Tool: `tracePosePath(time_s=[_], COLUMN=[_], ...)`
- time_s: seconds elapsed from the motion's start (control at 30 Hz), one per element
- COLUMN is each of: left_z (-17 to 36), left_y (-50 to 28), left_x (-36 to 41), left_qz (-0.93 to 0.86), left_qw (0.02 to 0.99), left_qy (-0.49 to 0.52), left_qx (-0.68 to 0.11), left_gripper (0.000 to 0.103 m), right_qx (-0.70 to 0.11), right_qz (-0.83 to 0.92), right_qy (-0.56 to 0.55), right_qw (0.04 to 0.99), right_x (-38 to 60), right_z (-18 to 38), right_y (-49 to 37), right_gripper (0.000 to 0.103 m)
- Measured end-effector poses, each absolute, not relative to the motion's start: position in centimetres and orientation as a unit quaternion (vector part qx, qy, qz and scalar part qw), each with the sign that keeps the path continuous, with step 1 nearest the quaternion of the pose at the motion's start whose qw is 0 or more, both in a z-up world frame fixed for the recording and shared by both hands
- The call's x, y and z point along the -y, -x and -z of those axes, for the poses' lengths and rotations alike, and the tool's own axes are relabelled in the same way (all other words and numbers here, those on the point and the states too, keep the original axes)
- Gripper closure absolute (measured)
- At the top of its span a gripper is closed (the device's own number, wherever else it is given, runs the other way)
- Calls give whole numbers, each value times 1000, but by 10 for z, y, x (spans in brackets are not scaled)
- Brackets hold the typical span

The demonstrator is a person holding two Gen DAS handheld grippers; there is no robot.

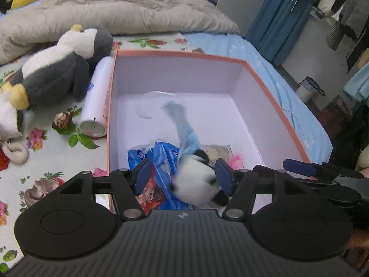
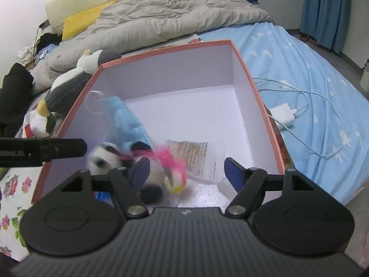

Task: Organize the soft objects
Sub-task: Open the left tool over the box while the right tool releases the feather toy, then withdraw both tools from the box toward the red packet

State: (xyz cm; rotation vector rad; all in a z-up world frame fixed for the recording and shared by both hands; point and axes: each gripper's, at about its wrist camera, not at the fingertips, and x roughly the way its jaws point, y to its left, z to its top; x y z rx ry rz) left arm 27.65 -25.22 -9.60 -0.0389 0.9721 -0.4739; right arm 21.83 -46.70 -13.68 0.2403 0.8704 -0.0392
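A bed (image 2: 299,73) with a blue star-print sheet carries an open salmon-rimmed cardboard box (image 1: 265,85). At lower centre of both views, a blurred black-and-white plush panda with a light-blue tail-like piece (image 1: 196,182) drops inside it. The left hand-held gripper (image 1: 182,177) and right hand-held gripper (image 2: 186,173) both stand spread, pinching nothing. Best to draw both straight up clear of the rim, then fetch the grey-and-white plush penguin (image 1: 57,69) at upper left.
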Motion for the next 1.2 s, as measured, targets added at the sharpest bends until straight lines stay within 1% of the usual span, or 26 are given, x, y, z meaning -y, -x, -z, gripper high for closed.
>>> tracePosePath(time_s=[0.5, 0.83, 1.2], left_z=[53, 24, 12], left_y=[-222, -162, -108], left_x=[224, 201, 164], left_qz=[234, 252, 243], left_qw=[874, 884, 899], left_qy=[30, 28, 35], left_qx=[-426, -392, -362], left_gripper=[37, 37, 37], right_qx=[-381, -346, -325], right_qz=[14, 9, -6], right_qy=[-121, -123, -119], right_qw=[917, 930, 938], right_x=[452, 433, 405], right_z=[99, 70, 53], right_y=[-173, -128, -86], right_gripper=[30, 30, 30])
